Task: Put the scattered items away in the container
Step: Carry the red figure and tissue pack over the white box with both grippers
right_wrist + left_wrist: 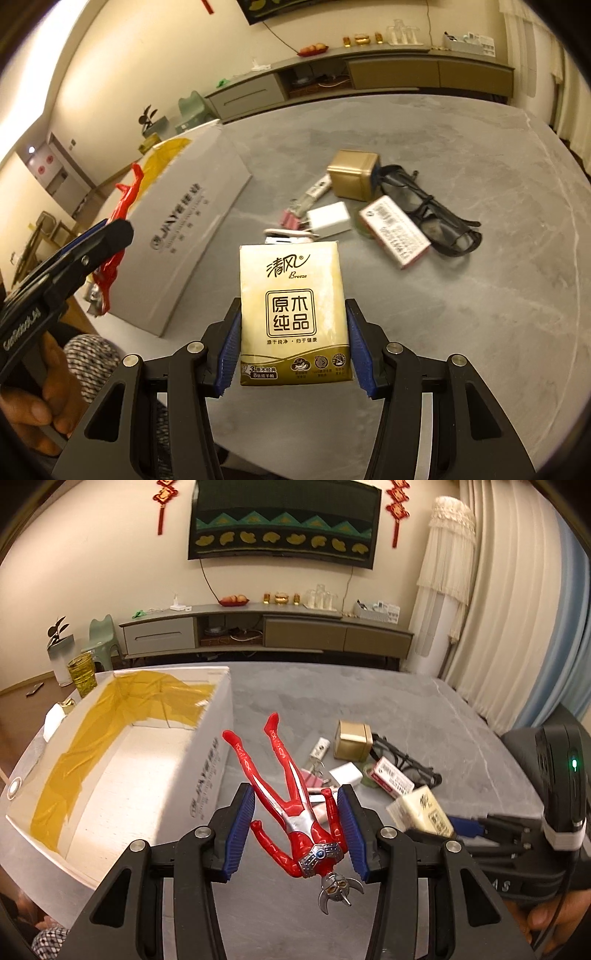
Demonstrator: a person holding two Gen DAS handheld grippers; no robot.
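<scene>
Only the left wrist view shows inside the white cardboard box (122, 760), lined with yellow tape. The left gripper (295, 830) clamps a glossy red figure (291, 805) above the grey table (369, 701); the right gripper (293, 343) pinches a flat tissue pack (293, 314).

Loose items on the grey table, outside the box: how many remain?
About 8, clustered: gold tin, black glasses, red-white carton, white charger, pink clip, white tube, green roll, white stapler. Others may hide.
</scene>
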